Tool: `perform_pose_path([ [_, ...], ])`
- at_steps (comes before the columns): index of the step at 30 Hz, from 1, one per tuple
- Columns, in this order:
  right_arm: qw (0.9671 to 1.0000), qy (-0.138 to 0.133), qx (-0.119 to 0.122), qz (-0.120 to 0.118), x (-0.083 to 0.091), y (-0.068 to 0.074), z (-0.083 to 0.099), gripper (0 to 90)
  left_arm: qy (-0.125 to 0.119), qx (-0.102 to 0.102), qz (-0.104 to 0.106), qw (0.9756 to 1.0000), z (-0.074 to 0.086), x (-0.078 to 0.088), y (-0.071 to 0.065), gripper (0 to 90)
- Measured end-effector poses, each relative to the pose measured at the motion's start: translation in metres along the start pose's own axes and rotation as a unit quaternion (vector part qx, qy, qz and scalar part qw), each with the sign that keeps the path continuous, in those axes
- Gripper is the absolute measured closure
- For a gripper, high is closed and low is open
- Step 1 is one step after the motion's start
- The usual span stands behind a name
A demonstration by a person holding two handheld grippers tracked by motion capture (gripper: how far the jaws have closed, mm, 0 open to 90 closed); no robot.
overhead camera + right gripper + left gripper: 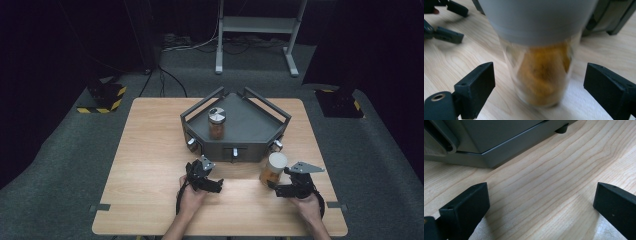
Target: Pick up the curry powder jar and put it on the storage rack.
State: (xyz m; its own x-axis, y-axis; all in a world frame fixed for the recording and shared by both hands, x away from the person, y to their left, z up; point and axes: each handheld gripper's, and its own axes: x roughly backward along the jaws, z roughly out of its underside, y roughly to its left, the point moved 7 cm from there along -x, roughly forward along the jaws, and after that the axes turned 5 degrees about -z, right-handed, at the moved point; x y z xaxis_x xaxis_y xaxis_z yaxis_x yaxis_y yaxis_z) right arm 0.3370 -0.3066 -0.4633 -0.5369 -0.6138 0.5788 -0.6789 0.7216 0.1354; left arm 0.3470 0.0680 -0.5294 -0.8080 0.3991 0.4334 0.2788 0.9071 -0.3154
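Note:
A clear jar (273, 169) with a pale grey lid and orange-yellow contents stands on the wooden table (150, 165), just in front of the grey tray's right corner. My right gripper (280, 182) is at its near right side. In the right gripper view the jar (541, 70) stands between the jaws of my right gripper (539, 72), with a gap on each side, so it is open. My left gripper (214, 176) rests left of centre, and in its own view my left gripper (541, 192) is open over bare wood.
A grey angular tray (260, 142) with raised rails sits at the table's far middle and holds a second jar (216, 123) with a silver lid. Its front wall (499, 152) is close ahead of the left gripper. A white desk frame (260, 25) stands on the floor behind.

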Motion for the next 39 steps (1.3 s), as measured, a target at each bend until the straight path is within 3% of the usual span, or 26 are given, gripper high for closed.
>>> perform_pose_path([
  [16,0.9996,-0.028,0.003,0.002,-0.009,0.003,-0.020,18.8,0.002,0.003,0.000,1.0000,0.000,0.000,0.000,0.6],
  [39,0.9990,-0.043,0.009,-0.003,-0.015,0.000,-0.024,32.1,0.002,0.003,0.000,1.0000,0.000,0.000,0.000,0.7],
])
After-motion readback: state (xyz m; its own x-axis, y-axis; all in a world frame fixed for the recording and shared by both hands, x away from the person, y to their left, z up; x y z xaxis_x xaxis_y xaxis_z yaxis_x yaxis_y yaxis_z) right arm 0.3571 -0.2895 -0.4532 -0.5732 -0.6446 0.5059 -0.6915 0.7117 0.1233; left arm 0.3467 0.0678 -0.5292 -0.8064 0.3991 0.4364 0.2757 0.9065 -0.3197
